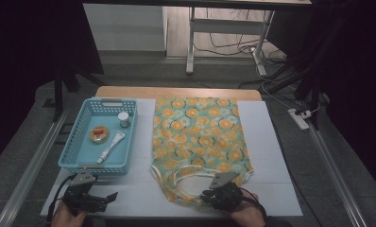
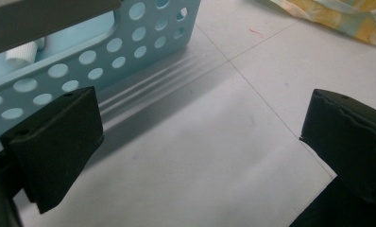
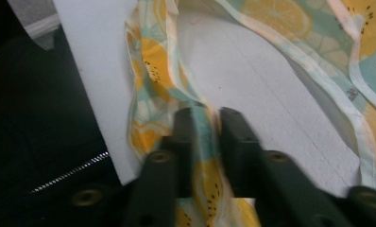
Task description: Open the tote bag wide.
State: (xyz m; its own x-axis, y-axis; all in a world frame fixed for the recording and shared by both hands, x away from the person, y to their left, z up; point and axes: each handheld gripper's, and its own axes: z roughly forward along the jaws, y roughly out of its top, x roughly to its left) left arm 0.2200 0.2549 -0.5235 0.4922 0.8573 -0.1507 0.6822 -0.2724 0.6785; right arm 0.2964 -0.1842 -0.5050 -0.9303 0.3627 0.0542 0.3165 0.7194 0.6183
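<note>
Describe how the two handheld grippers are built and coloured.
Both the left gripper and right gripper are black, each topped by a grey three-cornered plate. The left has broad, blocky black pads; the right shows round bolts along its fingers. Black cables trail from them.

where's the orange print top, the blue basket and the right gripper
orange print top (image 1: pixel 198 135), high view, middle of the cloth
blue basket (image 1: pixel 94 168), high view, near wall
right gripper (image 3: pixel 207 118), right gripper view, between its fingertips, clamped on the strap

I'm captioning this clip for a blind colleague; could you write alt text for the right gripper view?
The right gripper has its two black jaws pinched on a strap of the lemon-print garment, lying on the white table. More of the cloth curves away at top and right.
</note>
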